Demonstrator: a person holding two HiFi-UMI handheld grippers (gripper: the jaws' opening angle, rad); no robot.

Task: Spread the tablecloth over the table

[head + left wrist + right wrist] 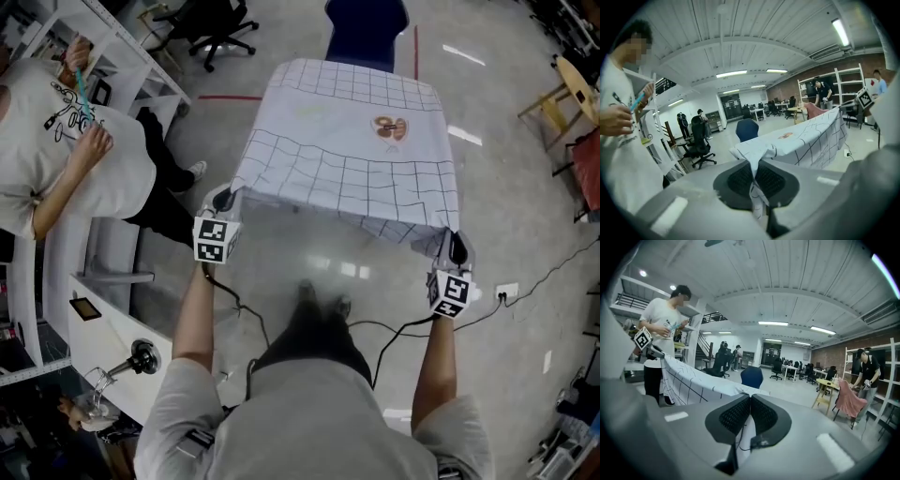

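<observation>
A white tablecloth (pixel 352 141) with a dark grid and a small brown print lies draped over a table, its near edge lifted off and stretched between my two grippers. My left gripper (pixel 225 200) is shut on the cloth's near left corner; in the left gripper view the tablecloth (pixel 797 140) runs out from the closed left gripper (pixel 753 180). My right gripper (pixel 457 249) is shut on the near right corner. In the right gripper view the tablecloth (pixel 689 380) stretches left from the closed right gripper (pixel 749 414). The table itself is hidden under the cloth.
A person in a white shirt (pixel 66 159) stands at the left beside white shelving (pixel 112 56). A dark blue chair (pixel 366 28) sits beyond the table's far edge. Black cables (pixel 394 328) trail on the floor by my feet, and wooden furniture (pixel 567 89) stands far right.
</observation>
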